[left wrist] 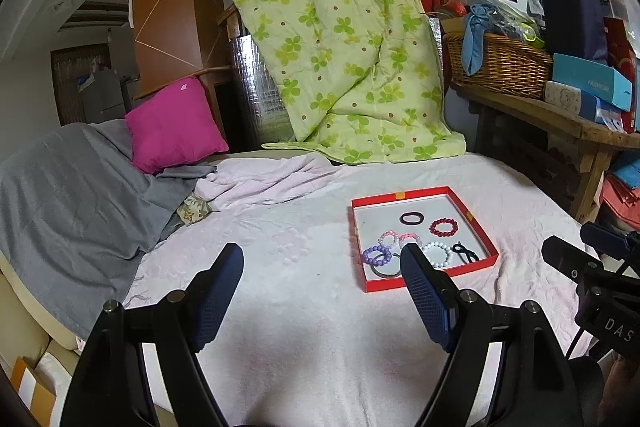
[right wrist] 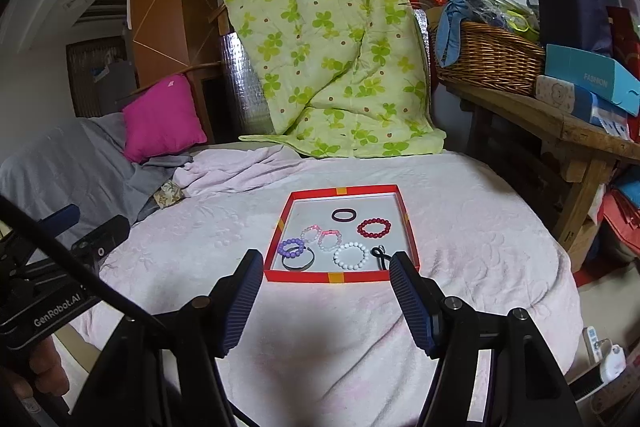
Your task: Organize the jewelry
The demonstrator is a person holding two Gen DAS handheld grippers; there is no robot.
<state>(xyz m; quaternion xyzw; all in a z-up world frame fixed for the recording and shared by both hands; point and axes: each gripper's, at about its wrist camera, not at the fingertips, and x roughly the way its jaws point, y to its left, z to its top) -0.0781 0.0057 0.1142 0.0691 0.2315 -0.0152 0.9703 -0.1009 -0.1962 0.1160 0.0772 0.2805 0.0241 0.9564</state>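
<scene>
Hovering over a pale pink blanket, both grippers released and grasping nothing: left gripper spread wide above bare cloth, right gripper likewise parted, just short of the red tray. Seen from the right wrist, tray at twelve o'clock from the fingertips, lying flat on the blanket. Inside it, all the jewelry: dark oval band at twelve, dark red bead bracelet at two, white bead bracelet at five, black hair tie at four, purple bead bracelet at eight resting on a metal bangle, two pink-and-clear bracelets at centre (touching each other). Beyond, at twelve, a green floral quilt; magenta cushion at ten.
</scene>
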